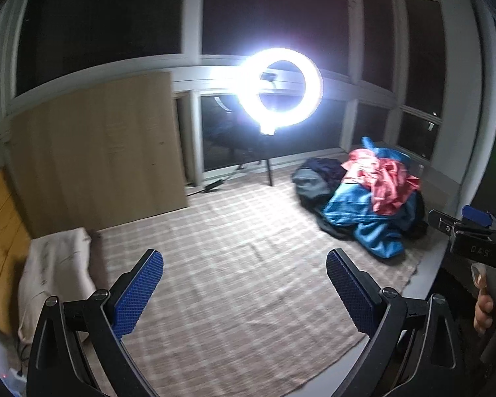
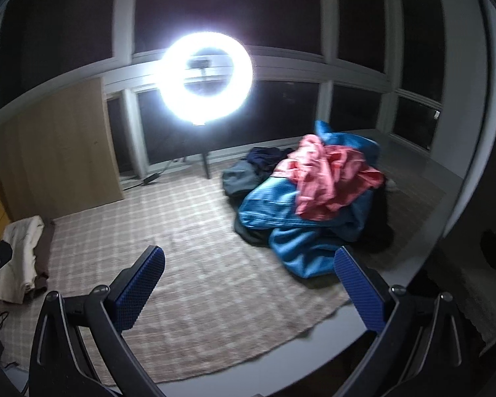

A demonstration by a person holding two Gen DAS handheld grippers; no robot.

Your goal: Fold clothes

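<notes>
Left gripper (image 1: 244, 284) and right gripper (image 2: 249, 283) both spread wide, holding nothing. Checked mat (image 2: 198, 248) bare mid-span; one clothes pile (image 2: 314, 198) at its far-right edge, one folded beige garment (image 2: 20, 258) at the left edge.

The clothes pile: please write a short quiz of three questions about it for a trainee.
1. True or false: the pink garment lies on top of the blue garment.
2. What holds a garment now? A) left gripper B) right gripper C) neither
3. What colour is the folded cloth at the left edge of the checked mat?

Key: 1 true; 2 C, both grippers are open and empty; 3 cream.
</notes>
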